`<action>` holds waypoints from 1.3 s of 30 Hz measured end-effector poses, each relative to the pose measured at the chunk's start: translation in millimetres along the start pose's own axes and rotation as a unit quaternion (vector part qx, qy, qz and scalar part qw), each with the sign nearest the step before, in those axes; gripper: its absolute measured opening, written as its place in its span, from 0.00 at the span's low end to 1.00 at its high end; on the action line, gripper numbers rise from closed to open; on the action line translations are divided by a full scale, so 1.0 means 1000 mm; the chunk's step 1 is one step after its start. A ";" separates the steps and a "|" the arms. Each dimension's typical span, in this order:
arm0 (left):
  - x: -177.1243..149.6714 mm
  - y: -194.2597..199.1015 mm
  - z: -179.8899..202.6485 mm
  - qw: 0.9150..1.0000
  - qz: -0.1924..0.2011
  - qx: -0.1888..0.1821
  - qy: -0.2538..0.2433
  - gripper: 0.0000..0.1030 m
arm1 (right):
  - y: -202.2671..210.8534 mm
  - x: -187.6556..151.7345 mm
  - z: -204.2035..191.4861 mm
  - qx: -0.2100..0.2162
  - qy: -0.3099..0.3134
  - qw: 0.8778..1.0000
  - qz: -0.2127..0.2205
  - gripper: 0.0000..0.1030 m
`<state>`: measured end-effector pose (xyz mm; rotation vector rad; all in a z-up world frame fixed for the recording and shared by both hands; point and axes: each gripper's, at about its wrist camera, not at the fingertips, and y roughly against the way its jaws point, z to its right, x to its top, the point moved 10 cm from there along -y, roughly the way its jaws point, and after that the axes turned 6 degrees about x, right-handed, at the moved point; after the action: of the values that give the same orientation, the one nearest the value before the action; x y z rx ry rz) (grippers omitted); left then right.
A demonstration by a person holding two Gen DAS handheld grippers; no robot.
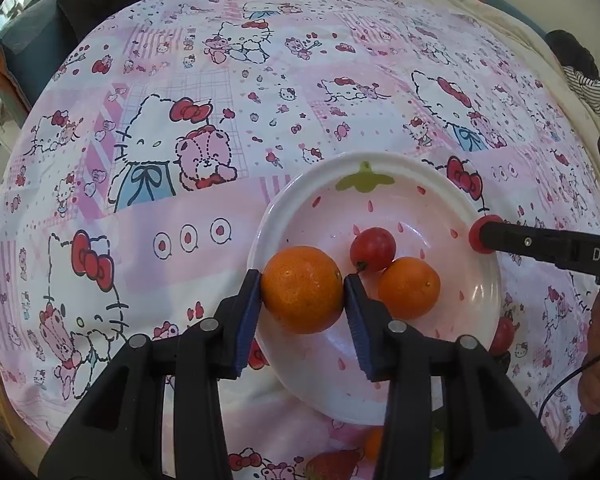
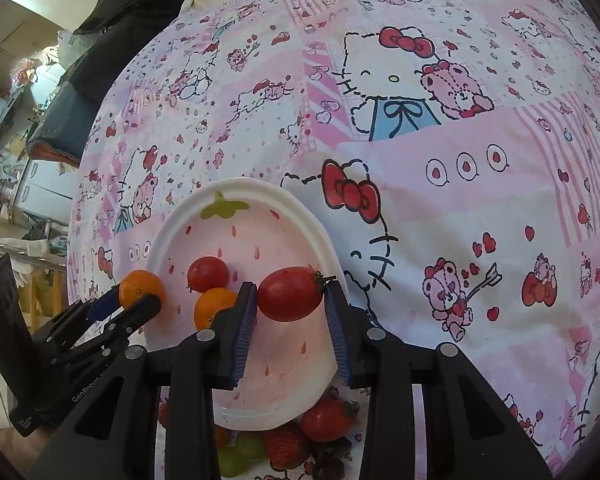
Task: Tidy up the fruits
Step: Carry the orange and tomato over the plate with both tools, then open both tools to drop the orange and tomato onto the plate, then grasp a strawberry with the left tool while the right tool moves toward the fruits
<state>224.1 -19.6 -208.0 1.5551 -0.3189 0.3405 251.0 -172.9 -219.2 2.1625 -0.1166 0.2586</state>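
A white strawberry-print plate (image 1: 384,162) lies on the Hello Kitty cloth. My left gripper (image 1: 303,292) is shut on an orange (image 1: 302,290), held over the plate's left part. In the plate lie a small red tomato (image 1: 373,249) and a second orange (image 1: 409,287). In the right wrist view my right gripper (image 2: 291,296) is shut on an oval red tomato (image 2: 290,294) above the plate (image 2: 320,236). The left gripper with its orange (image 2: 140,288) shows at the plate's left rim. The plate's tomato (image 2: 207,273) and orange (image 2: 212,306) lie beyond.
More fruit lies on the cloth at the plate's near edge: a red tomato (image 2: 326,420), a strawberry (image 2: 286,446), green grapes (image 2: 240,454) and dark fruit (image 2: 332,466). The patterned cloth (image 1: 180,160) stretches far and left. Dark furniture (image 2: 140,4) stands past the table's far edge.
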 end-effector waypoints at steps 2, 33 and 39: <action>0.000 -0.001 0.000 1.000 0.000 -0.001 0.001 0.37 | -0.001 0.000 0.000 0.003 -0.004 1.000 -0.001 0.37; 0.015 0.031 -0.011 0.998 0.054 0.018 0.012 0.72 | 0.046 0.008 -0.018 0.021 0.008 0.998 0.066 0.72; 0.009 0.054 -0.024 0.997 0.063 0.015 0.045 0.72 | 0.070 -0.006 -0.027 0.010 0.025 0.997 0.079 0.72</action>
<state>209.6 3.8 -154.6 1.5467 -0.3429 0.5148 229.1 -190.8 -149.6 2.1674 -0.2571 0.4051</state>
